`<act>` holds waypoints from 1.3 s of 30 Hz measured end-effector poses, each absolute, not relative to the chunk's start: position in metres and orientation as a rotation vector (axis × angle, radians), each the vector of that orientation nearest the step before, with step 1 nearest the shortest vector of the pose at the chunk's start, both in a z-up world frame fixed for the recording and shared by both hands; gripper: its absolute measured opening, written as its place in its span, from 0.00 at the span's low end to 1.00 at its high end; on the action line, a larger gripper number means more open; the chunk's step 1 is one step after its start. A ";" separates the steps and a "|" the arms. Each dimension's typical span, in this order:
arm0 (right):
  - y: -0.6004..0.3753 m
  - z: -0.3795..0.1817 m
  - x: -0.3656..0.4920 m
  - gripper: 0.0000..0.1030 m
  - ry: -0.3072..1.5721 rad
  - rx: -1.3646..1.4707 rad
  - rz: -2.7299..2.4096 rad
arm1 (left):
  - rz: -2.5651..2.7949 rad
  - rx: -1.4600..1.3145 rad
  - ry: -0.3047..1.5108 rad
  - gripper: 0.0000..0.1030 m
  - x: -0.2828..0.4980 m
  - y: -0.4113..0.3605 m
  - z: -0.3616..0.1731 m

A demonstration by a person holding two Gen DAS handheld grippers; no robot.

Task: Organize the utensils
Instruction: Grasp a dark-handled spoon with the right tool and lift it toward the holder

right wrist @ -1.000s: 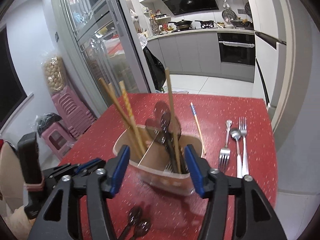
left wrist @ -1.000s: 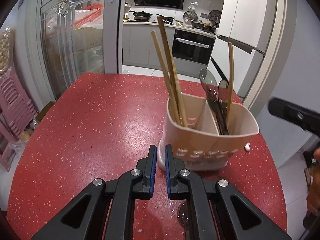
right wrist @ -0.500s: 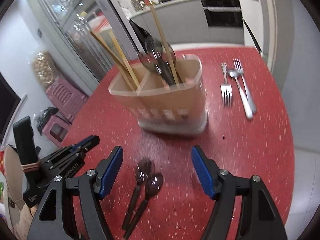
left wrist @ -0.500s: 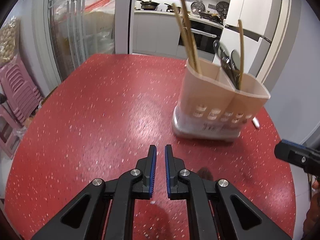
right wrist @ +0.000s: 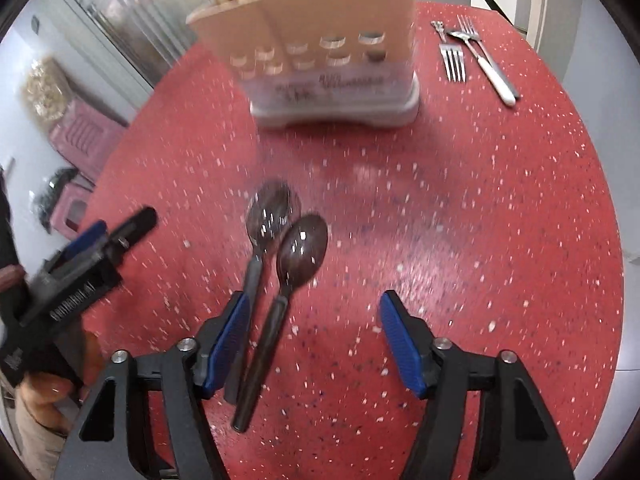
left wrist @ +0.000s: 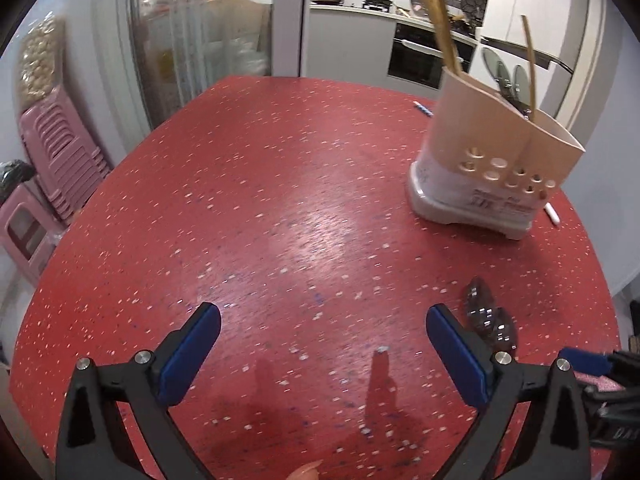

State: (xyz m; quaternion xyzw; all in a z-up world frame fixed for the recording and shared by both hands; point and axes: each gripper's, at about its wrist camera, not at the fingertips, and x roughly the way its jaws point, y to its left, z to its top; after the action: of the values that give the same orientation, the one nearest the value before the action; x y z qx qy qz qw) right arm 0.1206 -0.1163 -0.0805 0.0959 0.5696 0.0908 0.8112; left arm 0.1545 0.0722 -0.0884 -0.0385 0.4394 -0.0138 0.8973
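Right wrist view: your right gripper (right wrist: 316,336) hangs with its jaws wide apart over two dark plastic spoons (right wrist: 280,264) lying side by side on the red speckled table (right wrist: 500,220), their handles near its left finger. The beige perforated utensil holder (right wrist: 320,40) stands at the far side, with metal forks (right wrist: 454,62) to its right. Your left gripper (left wrist: 324,350) is likewise spread, empty.

Beyond the red speckled table (left wrist: 280,208) stands a glass-doored cabinet (left wrist: 192,40). Left of the table are stacked pink plastic stools (left wrist: 60,152). A built-in oven (left wrist: 420,56) lies behind it.
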 end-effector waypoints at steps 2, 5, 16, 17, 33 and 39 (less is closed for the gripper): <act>-0.111 -0.086 0.118 0.53 1.237 0.191 0.175 | -0.016 -0.088 0.911 1.00 0.153 0.080 -0.092; -0.102 -0.091 0.115 0.48 1.253 0.170 0.147 | -0.008 -0.094 0.907 1.00 0.149 0.088 -0.094; -0.063 -0.093 0.117 0.42 1.252 -0.011 0.096 | -0.038 -0.113 0.881 1.00 0.135 0.100 -0.083; -0.059 -0.094 0.116 0.41 1.251 -0.047 0.093 | -0.040 -0.115 0.880 1.00 0.135 0.100 -0.083; -0.086 -0.091 0.098 0.12 1.218 0.013 0.193 | -0.159 -0.029 0.945 1.00 0.136 0.055 -0.077; -0.121 -0.079 0.086 0.12 1.158 0.077 0.200 | -0.218 0.016 1.014 1.00 0.139 0.024 -0.083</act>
State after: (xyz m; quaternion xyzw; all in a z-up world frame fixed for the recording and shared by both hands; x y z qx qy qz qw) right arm 0.0862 -0.1211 -0.0787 0.0362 0.5461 0.0944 0.8316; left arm 0.1388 0.0236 -0.0835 0.0079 0.4845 -0.1044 0.8685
